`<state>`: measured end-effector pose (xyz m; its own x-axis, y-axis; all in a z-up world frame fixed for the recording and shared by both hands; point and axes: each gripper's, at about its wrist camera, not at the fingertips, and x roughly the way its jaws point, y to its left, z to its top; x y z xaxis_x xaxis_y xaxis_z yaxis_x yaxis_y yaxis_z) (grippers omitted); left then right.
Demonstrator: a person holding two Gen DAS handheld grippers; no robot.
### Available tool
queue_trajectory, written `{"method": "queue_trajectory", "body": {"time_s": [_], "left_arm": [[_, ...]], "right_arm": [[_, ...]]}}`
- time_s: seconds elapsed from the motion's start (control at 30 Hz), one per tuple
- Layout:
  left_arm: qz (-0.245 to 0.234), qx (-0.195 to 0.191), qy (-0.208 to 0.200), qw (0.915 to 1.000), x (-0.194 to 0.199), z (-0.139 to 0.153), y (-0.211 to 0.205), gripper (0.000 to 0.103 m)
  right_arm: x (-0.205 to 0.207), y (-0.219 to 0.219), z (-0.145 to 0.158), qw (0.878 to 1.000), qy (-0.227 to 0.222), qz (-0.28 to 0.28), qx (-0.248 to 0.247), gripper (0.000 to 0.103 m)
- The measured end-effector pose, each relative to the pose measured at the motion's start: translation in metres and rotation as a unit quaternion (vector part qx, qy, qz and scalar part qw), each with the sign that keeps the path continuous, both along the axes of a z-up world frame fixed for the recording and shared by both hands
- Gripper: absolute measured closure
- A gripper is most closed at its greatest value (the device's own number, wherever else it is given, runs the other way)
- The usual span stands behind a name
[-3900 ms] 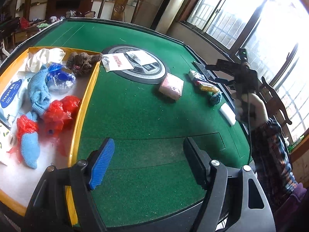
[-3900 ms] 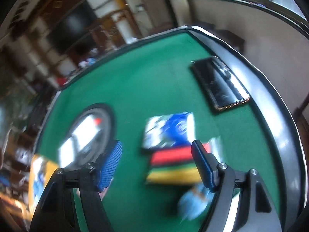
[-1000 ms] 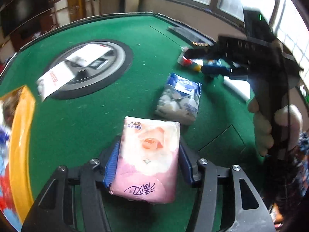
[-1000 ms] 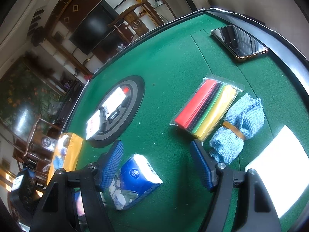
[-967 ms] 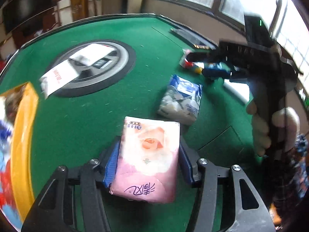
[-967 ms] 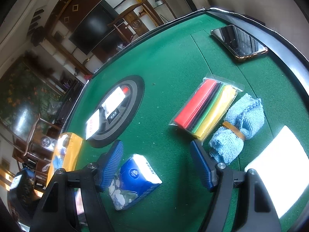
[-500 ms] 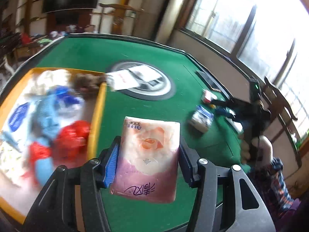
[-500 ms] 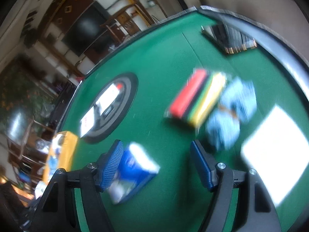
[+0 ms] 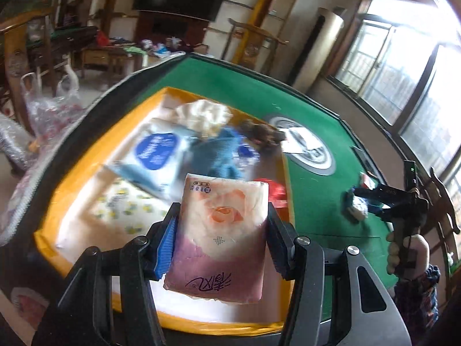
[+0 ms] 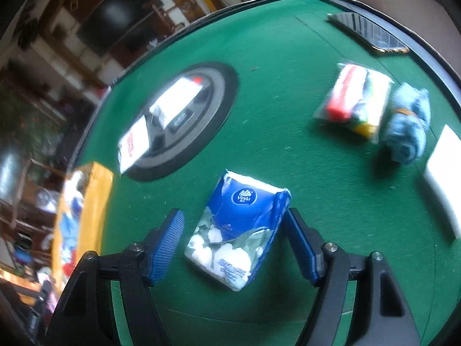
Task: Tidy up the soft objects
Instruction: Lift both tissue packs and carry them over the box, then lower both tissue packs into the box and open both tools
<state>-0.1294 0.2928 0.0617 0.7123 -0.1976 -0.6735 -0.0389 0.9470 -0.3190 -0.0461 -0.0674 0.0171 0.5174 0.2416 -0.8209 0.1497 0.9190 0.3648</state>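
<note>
Holding pink tissue pack [image 9: 220,235] w/ left hand-held gripper [image 9: 219,248] over tray [image 9: 86,170].

Counts across the green table [image 10: 273,57] and the yellow tray [image 9: 95,150]

Two tissue packs lie outside the tray: one pink tissue pack [image 9: 222,233] and one blue Vinda tissue pack [image 10: 239,233]. On the felt there are also one pack of coloured cloths [image 10: 354,98], one rolled blue towel [image 10: 407,124], one white pad [image 10: 445,178], one phone [image 10: 366,33] and two paper slips [image 10: 161,112] on one round centre disc [image 10: 219,101]. Two grippers show; the blurred tray contents cannot be counted.
</note>
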Motion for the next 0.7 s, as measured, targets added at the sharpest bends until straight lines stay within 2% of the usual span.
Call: {"method": "queue_trajectory", "body": {"time_s": [0.13,0.27,0.3,0.33,0.43,0.53,0.7], "left_arm": [[0.030,0.010,0.036,0.9988,0.003,-0.013,0.020,0.049],[0.058,0.038,0.060,0.9958,0.003,-0.020,0.029,0.049],[0.066,0.055,0.073,0.9936,0.005,-0.023,0.030,0.049],[0.070,0.066,0.083,0.9919,0.007,-0.026,0.032,0.048],[0.060,0.080,0.110,0.9889,0.012,-0.034,0.032,0.047],[0.057,0.059,0.108,0.9907,0.013,-0.032,0.034,0.047],[0.070,0.021,0.064,0.9952,0.005,-0.010,0.046,0.041]], "right_arm": [[0.003,0.032,-0.003,0.996,0.001,0.020,-0.085,0.031],[0.004,0.047,-0.008,0.987,-0.002,0.049,-0.151,0.033],[0.002,0.047,-0.007,0.987,-0.006,0.051,-0.154,0.042],[0.001,0.046,-0.006,0.986,-0.009,0.055,-0.156,0.046],[-0.005,0.040,-0.003,0.988,-0.011,0.063,-0.140,0.048],[-0.013,0.037,0.005,0.990,-0.026,0.065,-0.125,0.048],[-0.026,0.051,0.036,0.990,-0.068,0.091,-0.079,0.048]]}}
